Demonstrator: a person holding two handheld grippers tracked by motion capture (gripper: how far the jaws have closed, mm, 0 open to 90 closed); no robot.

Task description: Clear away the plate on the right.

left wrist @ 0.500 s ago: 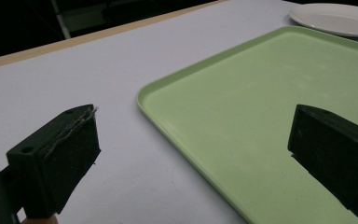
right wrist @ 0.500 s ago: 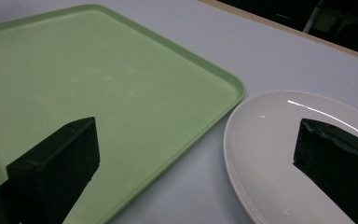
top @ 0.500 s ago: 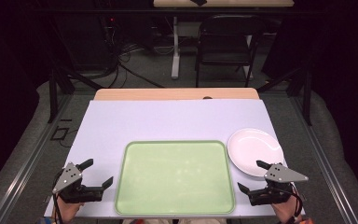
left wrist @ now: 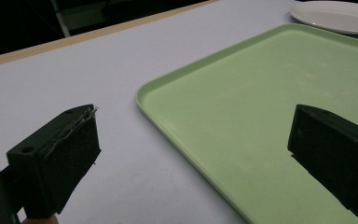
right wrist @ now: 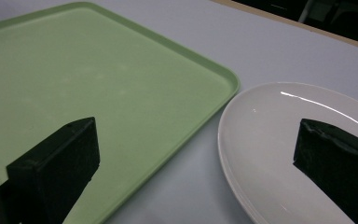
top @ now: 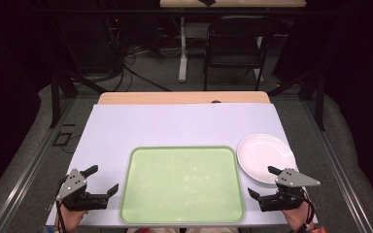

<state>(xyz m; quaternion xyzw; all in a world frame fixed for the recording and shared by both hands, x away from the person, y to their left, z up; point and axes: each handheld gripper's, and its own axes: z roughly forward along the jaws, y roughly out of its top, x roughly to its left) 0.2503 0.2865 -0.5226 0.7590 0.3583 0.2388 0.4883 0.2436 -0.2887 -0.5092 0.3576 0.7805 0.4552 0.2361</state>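
An empty pale green tray (top: 141, 204) lies at the front middle of the lavender table; its near left rim (left wrist: 142, 100) and far right corner (right wrist: 228, 77) appear in the gripper views. To its right sits an empty white plate (top: 264, 156) (right wrist: 270, 140) (left wrist: 335, 14). My left gripper (top: 102, 179) (left wrist: 191, 158) is open beside the tray's left edge, with nothing between its jaws. My right gripper (top: 262, 182) (right wrist: 196, 163) is open at the plate's near rim, one jaw over the tray and the other over the plate, holding nothing.
The lavender mat (top: 175, 121) covers a wooden table whose bare far edge (top: 184, 97) shows behind it. Beyond stand a black folding chair (top: 233, 43), a table leg and floor cables. Black frame posts (top: 56, 92) flank the table's far corners.
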